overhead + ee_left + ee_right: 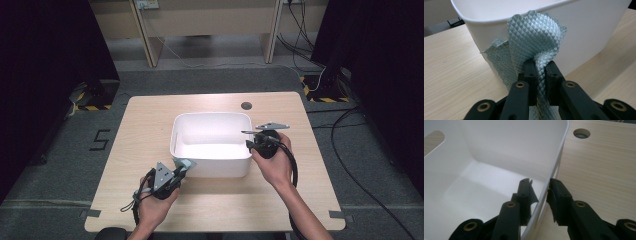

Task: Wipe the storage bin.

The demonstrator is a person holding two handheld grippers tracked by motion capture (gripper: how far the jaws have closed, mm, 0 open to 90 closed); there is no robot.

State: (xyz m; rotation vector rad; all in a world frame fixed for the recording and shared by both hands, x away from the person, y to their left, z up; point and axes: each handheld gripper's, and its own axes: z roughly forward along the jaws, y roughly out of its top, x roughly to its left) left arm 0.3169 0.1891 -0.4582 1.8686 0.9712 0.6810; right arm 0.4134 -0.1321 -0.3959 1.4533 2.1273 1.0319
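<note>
Pale teal waffle-textured cloth (534, 42) sits pinched in your left claw (539, 68), pressed against the outer front wall of the white rectangular plastic tub (212, 165), lower centre of the high view. Your right claw (541, 191) straddles the tub's right rim, clamped on it, above the light wooden counter (145, 130).

Pale teal diamond-textured cloth (534, 42); white tub (210, 145); light wood table (145, 130).
</note>
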